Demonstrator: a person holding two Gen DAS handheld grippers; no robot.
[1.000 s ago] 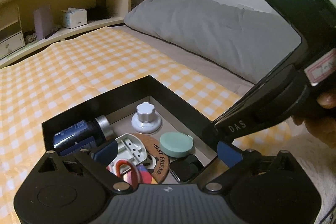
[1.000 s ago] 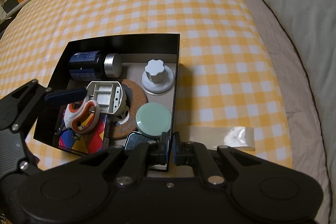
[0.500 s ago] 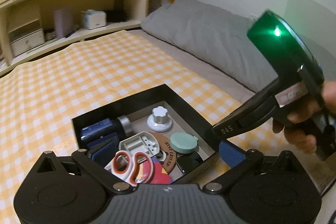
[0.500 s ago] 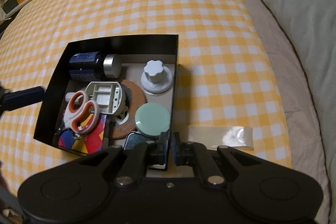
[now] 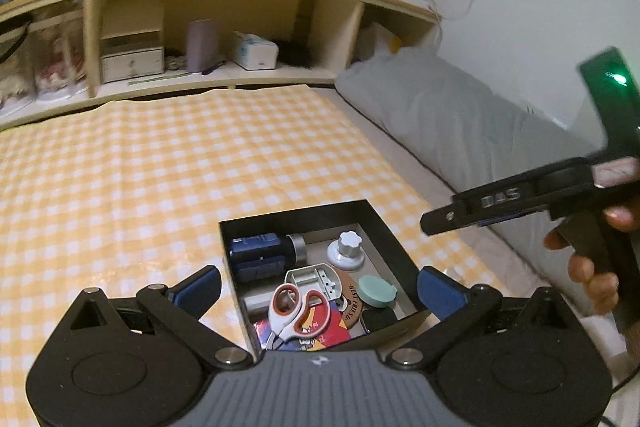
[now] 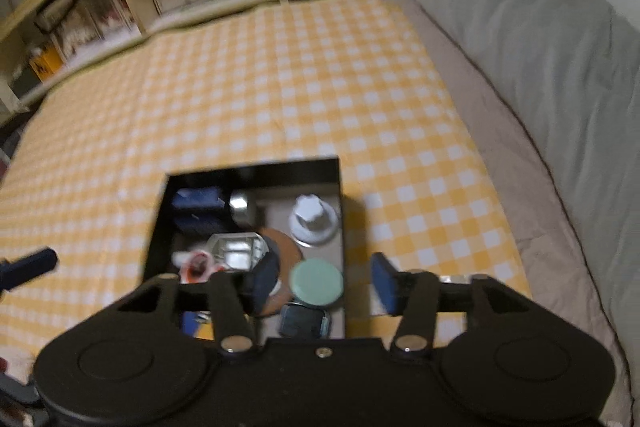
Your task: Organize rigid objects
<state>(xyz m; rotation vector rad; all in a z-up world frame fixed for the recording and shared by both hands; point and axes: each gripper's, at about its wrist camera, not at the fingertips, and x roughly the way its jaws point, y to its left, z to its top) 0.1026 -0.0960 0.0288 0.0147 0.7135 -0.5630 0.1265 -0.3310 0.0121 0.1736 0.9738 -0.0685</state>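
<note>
A black open box sits on the yellow checked cloth. It holds a blue bottle, a white knob, orange-handled scissors, a grey plug, a mint round lid and a cork coaster. My left gripper is open and empty, raised above the box. My right gripper is open and empty above the box's near right corner; it also shows in the left wrist view.
A grey pillow lies to the right along the bed. A wooden shelf unit with a tissue box and small drawers stands at the back. Tape lies right of the box.
My right gripper has opened, let go of the box's edge and lifted back. My left gripper has risen and pulled away from the box, its fingers now outside the box walls.
</note>
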